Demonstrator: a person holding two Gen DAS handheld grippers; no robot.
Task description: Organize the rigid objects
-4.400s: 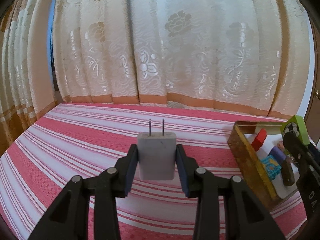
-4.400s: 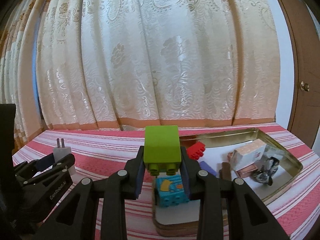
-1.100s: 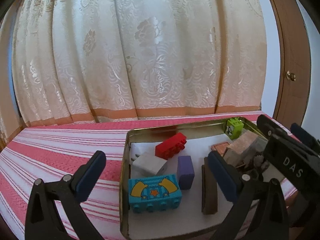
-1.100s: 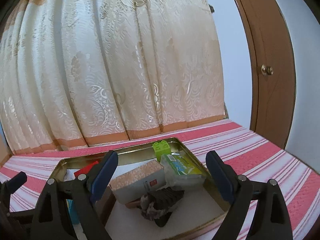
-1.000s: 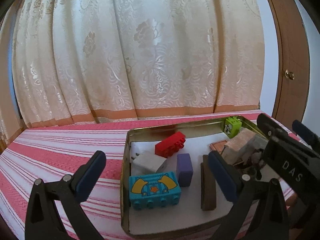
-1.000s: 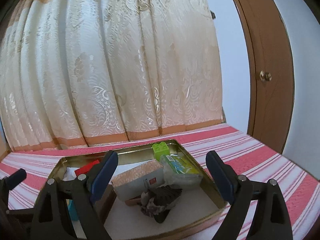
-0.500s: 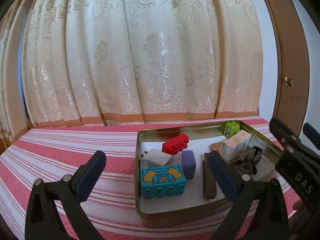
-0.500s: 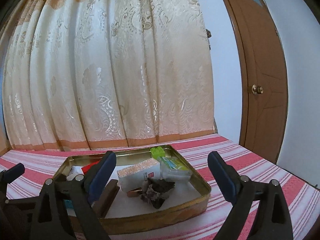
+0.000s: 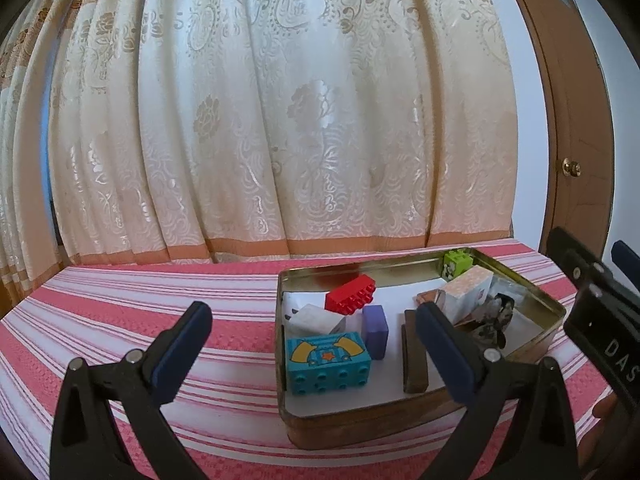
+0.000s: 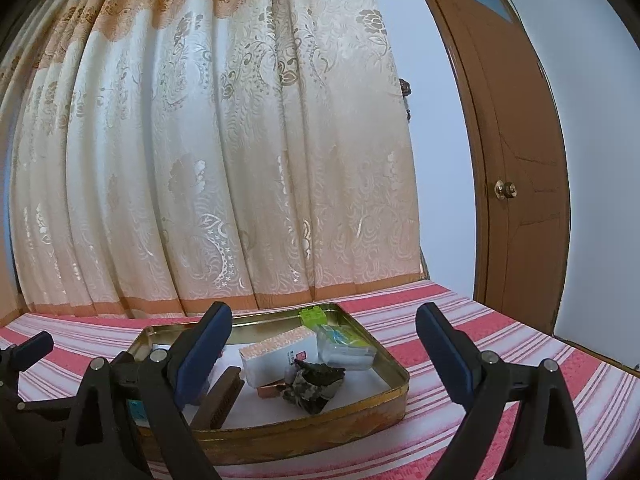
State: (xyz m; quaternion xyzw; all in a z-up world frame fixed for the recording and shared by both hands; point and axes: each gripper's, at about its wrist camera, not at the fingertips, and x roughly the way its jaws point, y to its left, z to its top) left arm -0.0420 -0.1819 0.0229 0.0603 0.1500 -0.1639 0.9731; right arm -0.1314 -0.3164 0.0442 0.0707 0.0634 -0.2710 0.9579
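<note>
gold tin near edge — striped cloth alongside

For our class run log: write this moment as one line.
left gripper: jaws open, empty | right gripper: jaws open, empty | tin tray: holds green brick, white charger

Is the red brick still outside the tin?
No, the red brick lies inside the tin, near its far wall and behind the purple block.
</note>
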